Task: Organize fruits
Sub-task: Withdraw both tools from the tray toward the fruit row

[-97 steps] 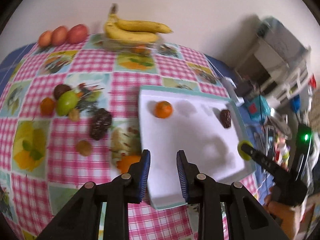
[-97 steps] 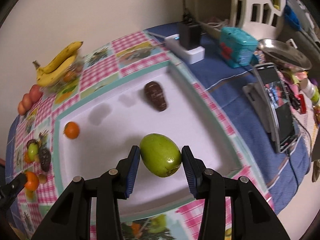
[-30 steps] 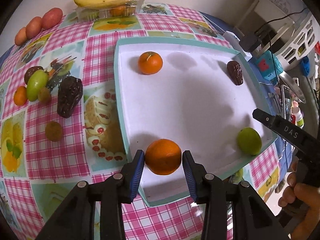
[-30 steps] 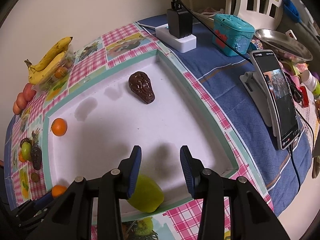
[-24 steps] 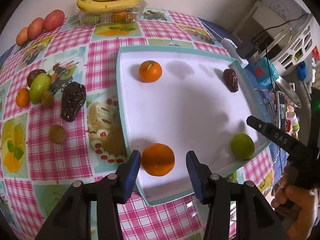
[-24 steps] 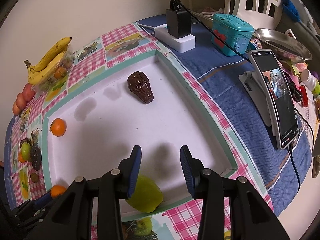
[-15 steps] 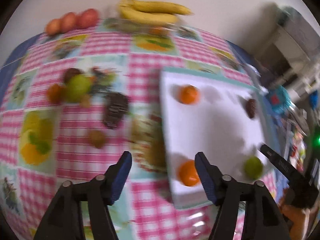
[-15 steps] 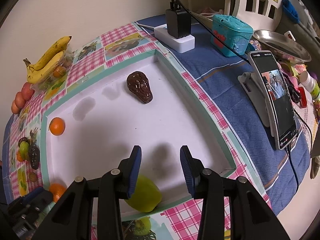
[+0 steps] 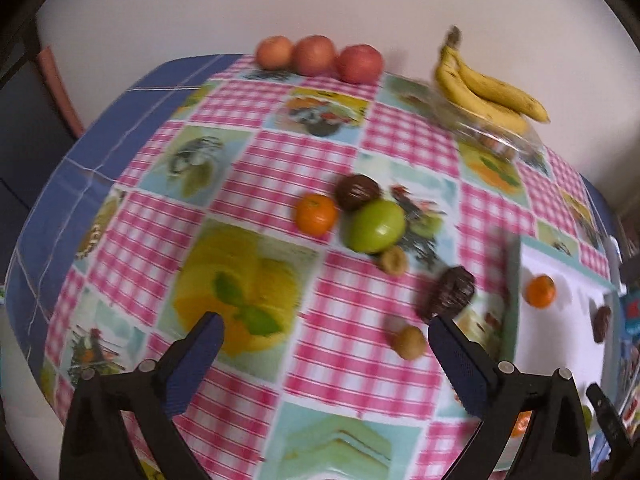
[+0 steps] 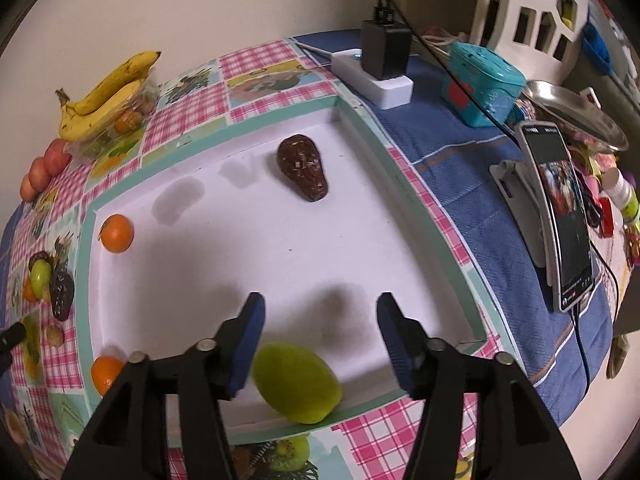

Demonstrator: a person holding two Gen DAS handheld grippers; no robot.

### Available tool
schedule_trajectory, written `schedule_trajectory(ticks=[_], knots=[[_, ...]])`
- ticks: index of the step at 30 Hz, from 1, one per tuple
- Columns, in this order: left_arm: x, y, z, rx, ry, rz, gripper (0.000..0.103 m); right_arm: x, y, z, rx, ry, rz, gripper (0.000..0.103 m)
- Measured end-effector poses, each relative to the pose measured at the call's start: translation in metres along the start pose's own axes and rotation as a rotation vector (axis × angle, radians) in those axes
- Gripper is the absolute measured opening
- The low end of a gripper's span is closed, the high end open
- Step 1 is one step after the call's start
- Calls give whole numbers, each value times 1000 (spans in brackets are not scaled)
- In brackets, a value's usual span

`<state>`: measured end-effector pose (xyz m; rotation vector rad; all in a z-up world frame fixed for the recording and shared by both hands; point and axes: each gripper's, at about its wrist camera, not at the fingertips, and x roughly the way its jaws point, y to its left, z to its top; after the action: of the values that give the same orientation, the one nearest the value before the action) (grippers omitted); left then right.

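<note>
My left gripper point(image 9: 322, 338) hangs over the checked cloth, its jaws opening wide with nothing between them. Ahead of it lie an orange point(image 9: 316, 214), a green fruit point(image 9: 378, 225), a round brown fruit point(image 9: 357, 192), a dark avocado point(image 9: 450, 297) and two small kiwis point(image 9: 409, 342). My right gripper point(image 10: 320, 312) hovers over the white tray point(image 10: 420, 216), jaws opening and empty. In the tray lie a green mango point(image 10: 298, 382) just below the fingers, a dark avocado point(image 10: 303, 173) and two oranges point(image 10: 116, 233).
Bananas point(image 9: 486, 90) on a clear box and three apples point(image 9: 316, 55) line the wall. Right of the tray stand a power strip with charger point(image 10: 380, 76), a teal box point(image 10: 482, 82), a phone on a stand point(image 10: 558, 216) and a metal plate point(image 10: 576, 110).
My left gripper let go of the orange at the tray's near left corner, opened wide and swung left over the cloth. My right gripper stayed over the mango and widened.
</note>
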<state>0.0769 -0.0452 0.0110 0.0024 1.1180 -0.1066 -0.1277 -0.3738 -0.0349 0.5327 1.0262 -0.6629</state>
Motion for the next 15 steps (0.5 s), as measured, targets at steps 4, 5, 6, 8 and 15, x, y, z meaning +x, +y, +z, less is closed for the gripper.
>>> schedule_trajectory(ticks=[4, 5, 6, 8, 15], knots=[[-2, 11, 6, 1, -37, 45, 103, -1, 12, -1, -28, -1, 3, 68], [-3, 13, 8, 7, -45, 55, 103, -1, 15, -2, -34, 1, 4, 72], [-4, 15, 9, 12, -52, 66, 103, 0, 18, -2, -41, 3, 3, 80], [-4, 19, 12, 18, -66, 91, 103, 0, 24, -3, -58, 4, 3, 84], [-10, 39, 20, -11, -94, 96, 103, -7, 49, -4, -94, -26, 28, 96]])
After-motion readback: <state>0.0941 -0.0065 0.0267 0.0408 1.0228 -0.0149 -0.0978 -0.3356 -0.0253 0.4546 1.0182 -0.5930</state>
